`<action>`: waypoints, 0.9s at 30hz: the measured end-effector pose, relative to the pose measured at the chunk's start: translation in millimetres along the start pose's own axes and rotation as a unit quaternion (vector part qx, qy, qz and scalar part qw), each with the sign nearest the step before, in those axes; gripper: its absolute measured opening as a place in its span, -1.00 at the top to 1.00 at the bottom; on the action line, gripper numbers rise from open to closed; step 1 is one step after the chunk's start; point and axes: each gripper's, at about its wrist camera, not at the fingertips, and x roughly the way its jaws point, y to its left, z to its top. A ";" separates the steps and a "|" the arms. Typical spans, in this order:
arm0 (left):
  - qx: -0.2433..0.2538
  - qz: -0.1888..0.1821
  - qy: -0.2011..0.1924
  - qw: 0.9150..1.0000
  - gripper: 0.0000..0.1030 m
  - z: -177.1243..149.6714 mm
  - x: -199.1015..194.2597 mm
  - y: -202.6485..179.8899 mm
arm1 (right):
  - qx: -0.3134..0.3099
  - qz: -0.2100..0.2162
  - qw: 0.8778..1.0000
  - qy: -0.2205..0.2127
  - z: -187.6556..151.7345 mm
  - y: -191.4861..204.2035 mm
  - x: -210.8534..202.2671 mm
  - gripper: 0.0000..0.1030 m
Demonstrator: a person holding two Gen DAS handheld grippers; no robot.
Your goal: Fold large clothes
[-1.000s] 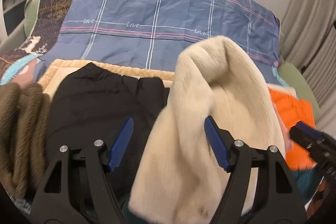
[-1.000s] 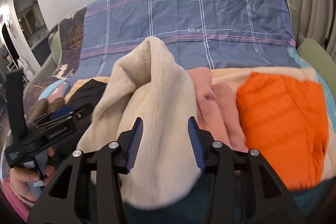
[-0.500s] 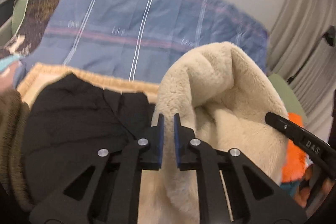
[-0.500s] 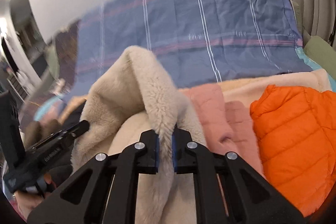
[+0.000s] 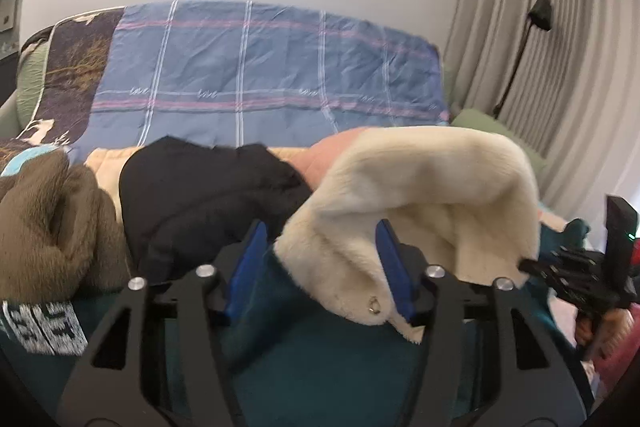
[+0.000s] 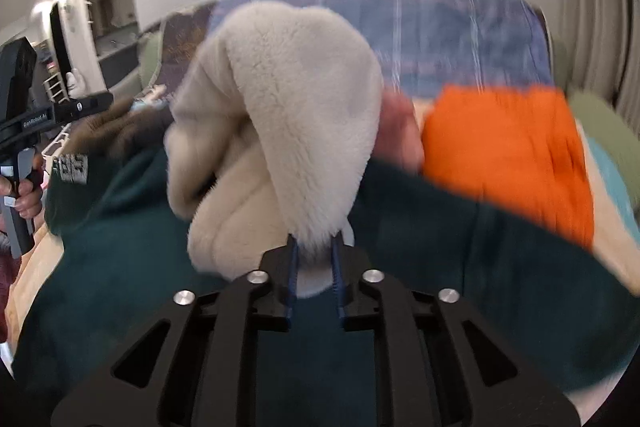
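The left gripper (image 5: 320, 267) is opening, the cream fleece coat (image 5: 420, 195) loose between its jaws; the right gripper (image 6: 314, 267), opening too, apparently still pinches the fleece.

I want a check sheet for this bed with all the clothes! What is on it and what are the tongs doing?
Surface: bed under a blue checked cover, clothes piled along the near side.
Job's things: cream fluffy coat, bunched up over a dark green garment.
Clutter: black garment, brown fuzzy garment, orange puffy jacket, pink garment.
Grippers: left tongs opening, coat edge loose between them; right tongs opening, with coat fluff between the pads.
Cables: nothing seen.
Surroundings: white wall, grey curtain, black stand.
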 end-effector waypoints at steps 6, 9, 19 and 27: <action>0.010 -0.017 -0.012 1.000 -0.50 12.1 19.5 -16.5 | 0.025 -0.020 0.998 -0.057 21.5 -12.9 -30.1 -0.32; 0.045 -0.009 -0.014 0.999 -0.61 24.4 42.5 -38.7 | 0.008 -0.029 0.997 -0.069 33.3 -5.0 -27.1 -0.41; 0.085 -0.026 0.027 0.996 0.81 44.1 75.0 -72.7 | -0.015 0.043 0.995 -0.093 77.6 17.3 -12.8 0.81; 0.122 -0.068 -0.013 0.990 0.43 -41.8 -69.2 -50.1 | -0.152 0.113 0.981 -0.037 -26.9 62.3 -70.5 0.54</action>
